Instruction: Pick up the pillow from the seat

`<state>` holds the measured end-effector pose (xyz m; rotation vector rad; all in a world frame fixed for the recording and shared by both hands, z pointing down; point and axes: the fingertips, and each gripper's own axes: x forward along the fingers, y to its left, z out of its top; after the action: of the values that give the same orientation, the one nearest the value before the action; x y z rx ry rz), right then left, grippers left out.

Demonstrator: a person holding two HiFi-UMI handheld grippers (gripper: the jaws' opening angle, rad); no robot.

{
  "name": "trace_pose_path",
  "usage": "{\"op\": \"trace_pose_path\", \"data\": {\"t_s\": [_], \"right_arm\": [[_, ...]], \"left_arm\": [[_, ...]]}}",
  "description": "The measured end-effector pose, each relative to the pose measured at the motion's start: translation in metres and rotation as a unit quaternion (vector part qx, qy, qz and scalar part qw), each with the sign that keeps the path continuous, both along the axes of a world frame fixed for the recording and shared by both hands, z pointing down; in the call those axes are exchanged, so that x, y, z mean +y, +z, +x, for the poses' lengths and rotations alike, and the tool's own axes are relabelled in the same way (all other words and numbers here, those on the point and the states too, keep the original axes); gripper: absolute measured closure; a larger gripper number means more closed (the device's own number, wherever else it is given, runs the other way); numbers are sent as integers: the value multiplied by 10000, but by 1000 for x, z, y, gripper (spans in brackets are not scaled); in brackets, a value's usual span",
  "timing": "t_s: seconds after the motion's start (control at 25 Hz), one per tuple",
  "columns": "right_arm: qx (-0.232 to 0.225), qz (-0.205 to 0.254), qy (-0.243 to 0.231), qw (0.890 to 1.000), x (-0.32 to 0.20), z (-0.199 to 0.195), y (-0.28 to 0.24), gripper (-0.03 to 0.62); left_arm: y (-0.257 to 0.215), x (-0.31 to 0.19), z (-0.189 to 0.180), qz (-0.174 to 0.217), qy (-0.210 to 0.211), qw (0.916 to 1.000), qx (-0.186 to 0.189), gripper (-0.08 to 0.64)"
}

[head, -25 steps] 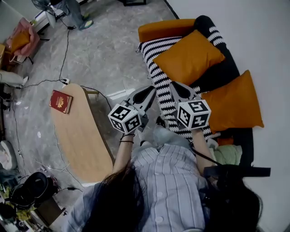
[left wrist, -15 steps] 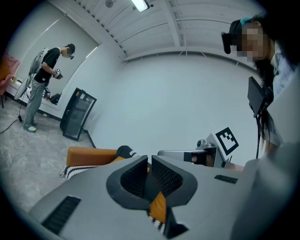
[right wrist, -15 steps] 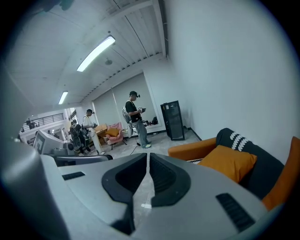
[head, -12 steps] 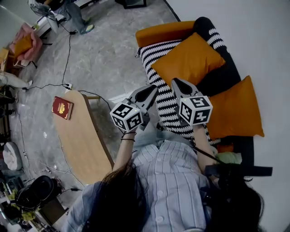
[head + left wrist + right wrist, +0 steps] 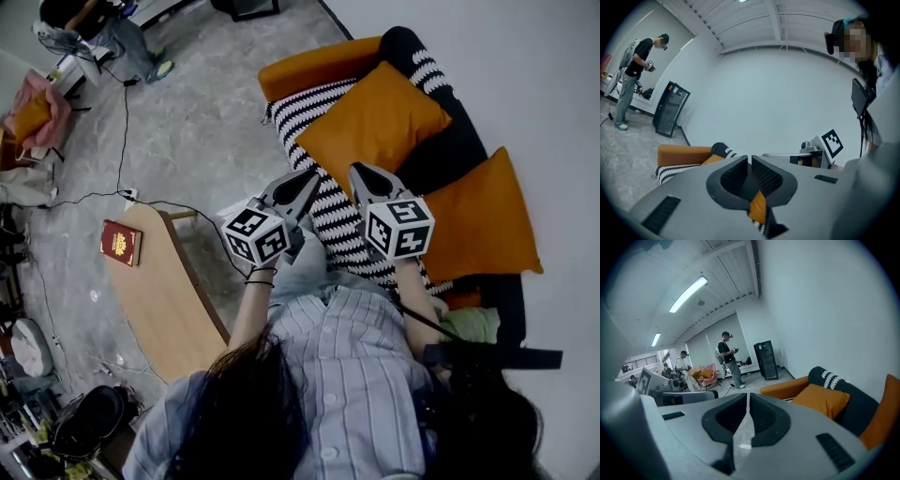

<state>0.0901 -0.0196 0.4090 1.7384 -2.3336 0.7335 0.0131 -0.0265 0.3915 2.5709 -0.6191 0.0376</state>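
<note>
Orange fabric covers the pillow (image 5: 380, 112), a square cushion with pointed corners that lies flat on the black-and-white striped seat (image 5: 323, 202) of the sofa and leans against the dark backrest (image 5: 450, 150). In the head view, the person's head and striped shirt (image 5: 352, 375) hide the near end of the sofa. A second orange pillow (image 5: 478, 220) lies further along the seat. The left gripper (image 5: 307, 178) and right gripper (image 5: 362, 172) point toward the pillow's near edge. From this view it cannot be determined how high they are above it. A wooden table (image 5: 178, 309) with a red book (image 5: 120, 243) stands on the person's left. Compared with one second earlier, the sofa and both pillows sit slightly further left in the frame, the book sits lower, and both grippers occupy nearly the same frame position. In the left gripper view, the jaws are pressed together with nothing between them. The gripper body conceals most of the sofa. Only the orange armrest (image 5: 682, 154), a pillow corner and an orange patch below the jaws are visible. A bystander (image 5: 635, 70) and a black cabinet (image 5: 670, 108) stand at the far left. In the right gripper view, the jaws are likewise closed and empty. The pillow lies ahead and to the right, clear of the jaws, and the second pillow is cut off at the right edge.
</note>
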Motion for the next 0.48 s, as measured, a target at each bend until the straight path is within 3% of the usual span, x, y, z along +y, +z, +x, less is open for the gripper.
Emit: {"op": "trace_pose_path", "data": {"t_s": [0.28,0.48], "right_arm": [[87,-199,107,9997,-24,29,17,558],[72,-363,149,9992,-54,58,36,558]], "left_arm": [[19,-37,29,-198,110,9997,10,545],[48,-73,33,-444,-111,9989,-93,545]]}}
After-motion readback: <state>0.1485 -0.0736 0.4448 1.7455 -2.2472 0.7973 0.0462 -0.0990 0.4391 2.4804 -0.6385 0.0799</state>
